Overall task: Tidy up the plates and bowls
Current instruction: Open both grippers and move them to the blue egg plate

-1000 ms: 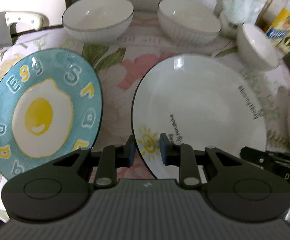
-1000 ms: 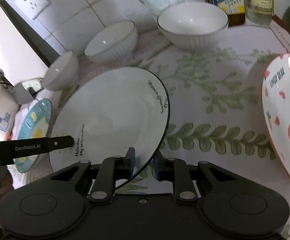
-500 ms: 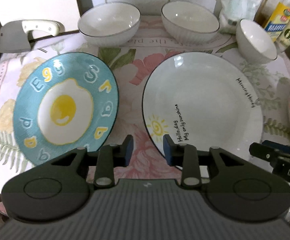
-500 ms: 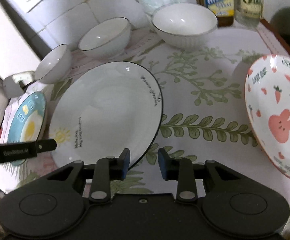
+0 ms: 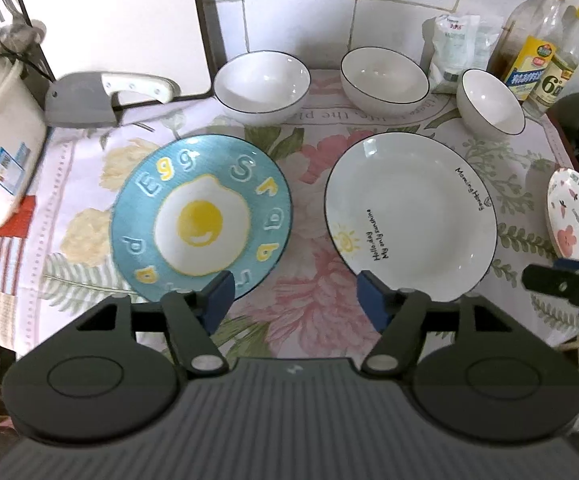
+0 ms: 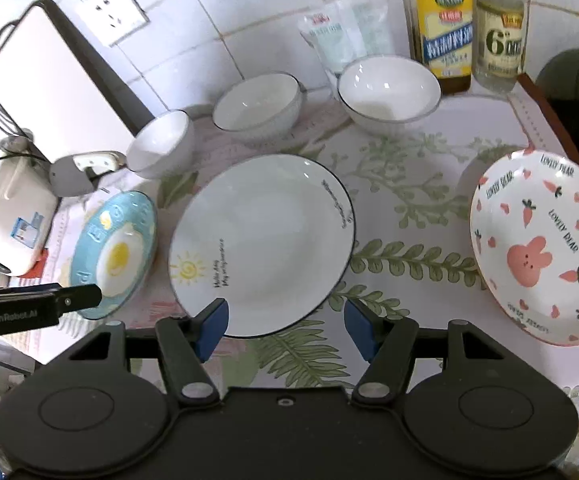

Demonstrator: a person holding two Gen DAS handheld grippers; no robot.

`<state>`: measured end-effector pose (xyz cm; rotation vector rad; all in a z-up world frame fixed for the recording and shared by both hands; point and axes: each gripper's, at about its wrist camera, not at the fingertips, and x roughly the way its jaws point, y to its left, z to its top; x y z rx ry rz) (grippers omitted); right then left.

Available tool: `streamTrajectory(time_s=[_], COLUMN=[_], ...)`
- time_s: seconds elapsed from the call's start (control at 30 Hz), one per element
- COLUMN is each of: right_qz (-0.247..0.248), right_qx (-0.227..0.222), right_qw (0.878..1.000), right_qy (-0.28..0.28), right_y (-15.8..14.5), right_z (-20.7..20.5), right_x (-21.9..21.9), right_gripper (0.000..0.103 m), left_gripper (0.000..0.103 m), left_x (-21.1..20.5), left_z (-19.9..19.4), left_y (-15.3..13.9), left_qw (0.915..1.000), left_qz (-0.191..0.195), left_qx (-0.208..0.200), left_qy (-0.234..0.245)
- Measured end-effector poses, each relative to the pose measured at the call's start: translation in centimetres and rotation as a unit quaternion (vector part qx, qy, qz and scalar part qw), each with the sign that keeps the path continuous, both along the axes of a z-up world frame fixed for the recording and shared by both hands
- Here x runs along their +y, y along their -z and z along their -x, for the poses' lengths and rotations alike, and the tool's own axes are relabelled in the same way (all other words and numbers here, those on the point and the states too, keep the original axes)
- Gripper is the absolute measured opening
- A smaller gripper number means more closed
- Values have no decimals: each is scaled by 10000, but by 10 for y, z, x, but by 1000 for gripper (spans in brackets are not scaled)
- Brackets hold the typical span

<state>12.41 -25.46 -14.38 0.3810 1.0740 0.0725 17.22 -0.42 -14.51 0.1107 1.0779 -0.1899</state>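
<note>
Left gripper and right gripper: jaws have just been opening, now wide apart, nothing between them. Half a second ago each stood narrower at the white plate's near rim; that plate lies flat at centre frame. Plates: three, with egg plate at left and rabbit plate at right. Bowls: three, along the far wall, leftmost. Bare cloth separates plates; bottles crowd the upper right.

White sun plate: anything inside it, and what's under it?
The white sun plate holds nothing, only its printed sun and lettering. It lies flat on the floral tablecloth; whatever is directly beneath it is covered from view.
</note>
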Motion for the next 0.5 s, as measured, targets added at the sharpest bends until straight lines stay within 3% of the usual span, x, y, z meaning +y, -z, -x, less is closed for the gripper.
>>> streamTrajectory(time_s=[0.13, 0.23, 0.5], right_qz=[40, 169, 179], right_qx=[-17, -99, -499], right_qw=[9996, 9989, 9957], right_qy=[-268, -425, -754], right_y=[-18, -35, -76], right_z=[4, 8, 9], right_x=[11, 23, 60], right_gripper=[75, 86, 87], left_gripper=[81, 83, 88], left_x=[9, 18, 61], left_z=[9, 13, 15], left_y=[-17, -26, -49], left_qw=[9999, 9999, 9997], left_qz=[-53, -84, 200], left_qx=[-93, -92, -61], left_qy=[67, 110, 120])
